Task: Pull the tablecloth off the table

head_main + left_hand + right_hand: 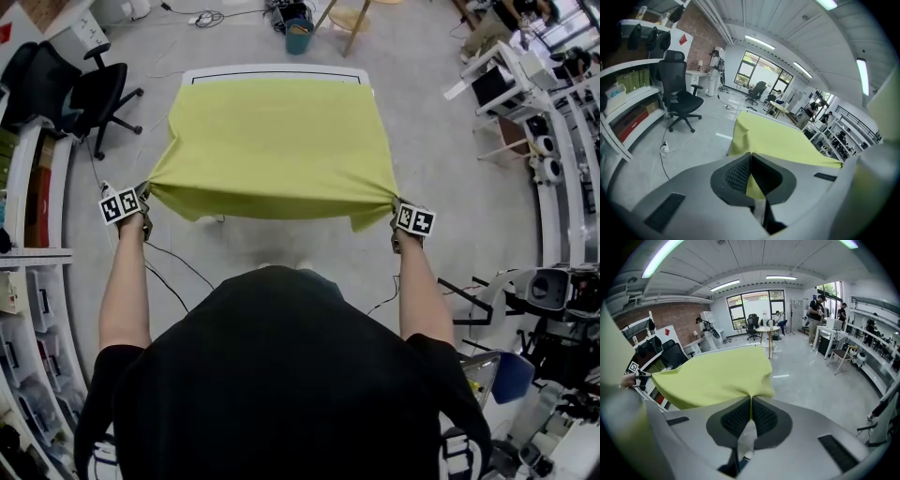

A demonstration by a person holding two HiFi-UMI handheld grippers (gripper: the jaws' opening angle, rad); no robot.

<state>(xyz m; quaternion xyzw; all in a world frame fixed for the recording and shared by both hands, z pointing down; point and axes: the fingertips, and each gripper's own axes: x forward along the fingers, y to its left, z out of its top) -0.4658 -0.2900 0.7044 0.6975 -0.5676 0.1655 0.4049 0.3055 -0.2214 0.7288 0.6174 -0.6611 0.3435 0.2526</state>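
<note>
Here, both tongs are clamped shut on fabric. The left tongs [751, 159] pinch the near left corner of the cloth [272, 141], and the right tongs [751, 404] pinch the near right corner. From the tongs the cloth runs straight ahead, drawn taut between them and sagging a little at its near hem. Its far part lies over the bench [272, 71], whose white far rim shows bare beyond it. Neither of the two is nearer; they sit level, one at each corner. The coming pull, I judge, goes straight back from the bench, both together, so the far hem slides off evenly.
</note>
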